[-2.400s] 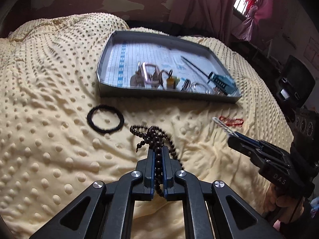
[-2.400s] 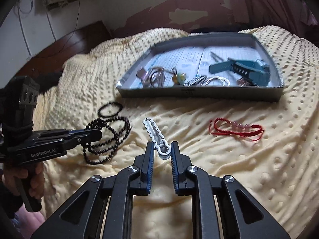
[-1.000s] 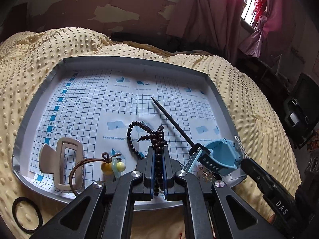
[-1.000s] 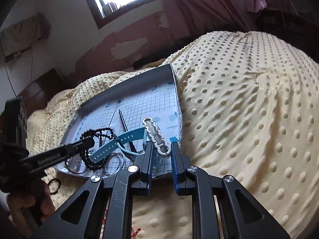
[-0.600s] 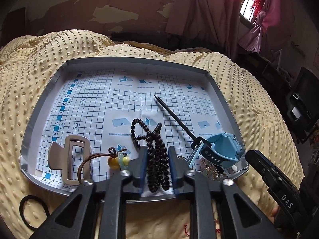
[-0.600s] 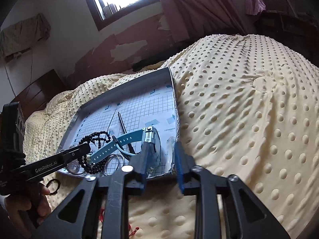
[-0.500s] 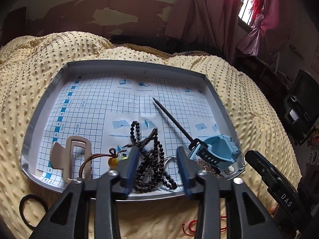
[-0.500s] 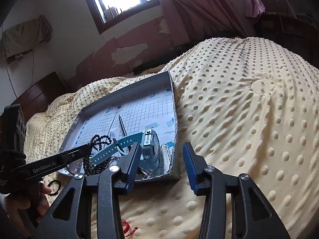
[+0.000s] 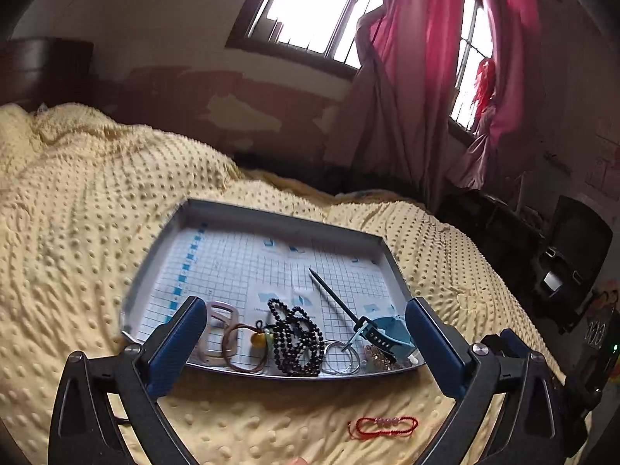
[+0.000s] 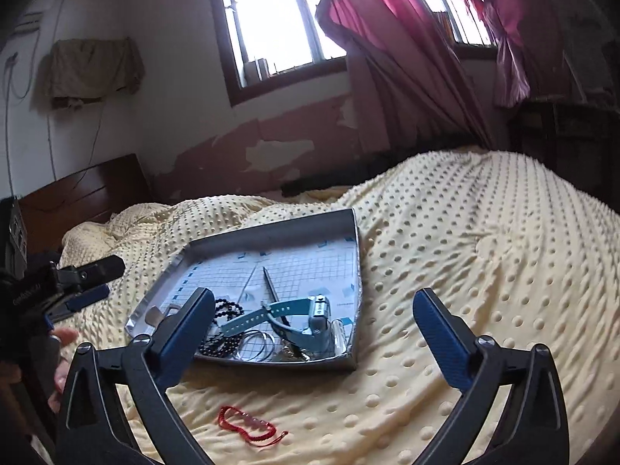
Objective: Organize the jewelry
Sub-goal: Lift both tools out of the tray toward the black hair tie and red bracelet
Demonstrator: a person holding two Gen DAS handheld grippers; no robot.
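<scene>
A grey tray with a grid sheet lies on the yellow dotted blanket. Along its near edge lie a dark bead bracelet, a blue watch, silver rings, a beige hair clip, a brown cord with beads and a dark hair stick. My left gripper hangs wide open in front of the tray, holding nothing. My right gripper is also wide open and empty, near the tray's right corner. A red string bracelet lies on the blanket before the tray.
The blanket bulges up to the right of the tray. A dark wooden headboard stands at far left, and a black chair beside the bed at right. A wall with windows and pink curtains rises behind. A hand holds the left gripper.
Both grippers opened wide. The bead bracelet dropped from the left one and the silver clip from the right one into the tray. Both drew back from the tray.
</scene>
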